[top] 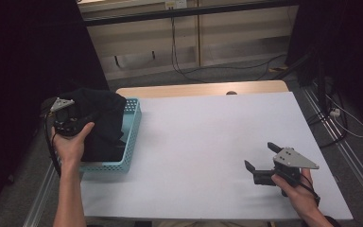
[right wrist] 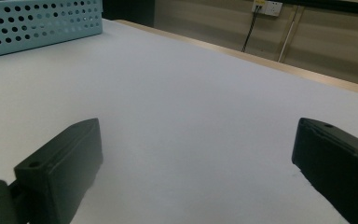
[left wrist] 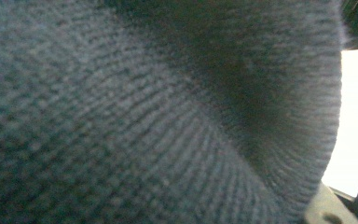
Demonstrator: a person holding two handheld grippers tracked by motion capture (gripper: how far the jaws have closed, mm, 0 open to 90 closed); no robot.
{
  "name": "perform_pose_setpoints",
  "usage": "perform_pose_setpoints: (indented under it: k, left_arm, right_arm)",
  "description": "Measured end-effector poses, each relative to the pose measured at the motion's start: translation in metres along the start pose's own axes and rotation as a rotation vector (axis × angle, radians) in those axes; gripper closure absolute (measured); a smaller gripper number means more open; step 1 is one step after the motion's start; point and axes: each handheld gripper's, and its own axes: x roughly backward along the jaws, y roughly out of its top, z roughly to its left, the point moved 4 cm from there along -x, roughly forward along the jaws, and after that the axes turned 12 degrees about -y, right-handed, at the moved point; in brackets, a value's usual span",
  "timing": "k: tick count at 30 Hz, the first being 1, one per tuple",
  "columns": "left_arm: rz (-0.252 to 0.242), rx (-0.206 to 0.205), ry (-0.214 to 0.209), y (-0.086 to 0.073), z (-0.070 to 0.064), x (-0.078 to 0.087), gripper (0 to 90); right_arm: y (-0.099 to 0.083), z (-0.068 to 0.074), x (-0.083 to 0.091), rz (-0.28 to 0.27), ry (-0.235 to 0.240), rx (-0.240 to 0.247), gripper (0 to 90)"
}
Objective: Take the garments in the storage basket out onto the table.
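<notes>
At the left of the high view my left gripper (top: 71,120) is buried in the dark knitted cloth (top: 99,118), so I cannot tell whether its fingers are clenched. The cloth is heaped in the light blue perforated basket (top: 131,137) and spills over its rim. At lower right, my right gripper (top: 259,158) hovers over the white table (top: 203,142), fingers spread, grasping nothing.

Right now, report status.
Left gripper at the black cloth in the blue basket. Right gripper open, empty, over the table. Nothing in the way.
</notes>
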Motion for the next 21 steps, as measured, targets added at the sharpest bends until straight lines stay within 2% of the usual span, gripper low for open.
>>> perform_pose_setpoints:
  k: [9,12,15,21]
  left_arm:
    - [-0.086,0.009,-0.026,0.011,-0.004,0.016,65.1]
    - [-0.121,0.017,-0.065,0.017,-0.008,0.022,65.1]
    - [-0.134,-0.001,-0.063,0.022,-0.012,0.027,65.1]
    - [-0.169,-0.01,-0.069,0.027,-0.017,0.034,65.2]
  right_arm:
    - [0.0,0.0,0.0,0.0,0.001,0.001,1.1]
    - [0.0,0.0,0.0,0.0,0.001,0.001,1.0]
    - [0.0,0.0,0.0,0.0,0.0,0.0,1.0]
    - [0.0,0.001,0.0,0.0,0.0,0.0,1.1]
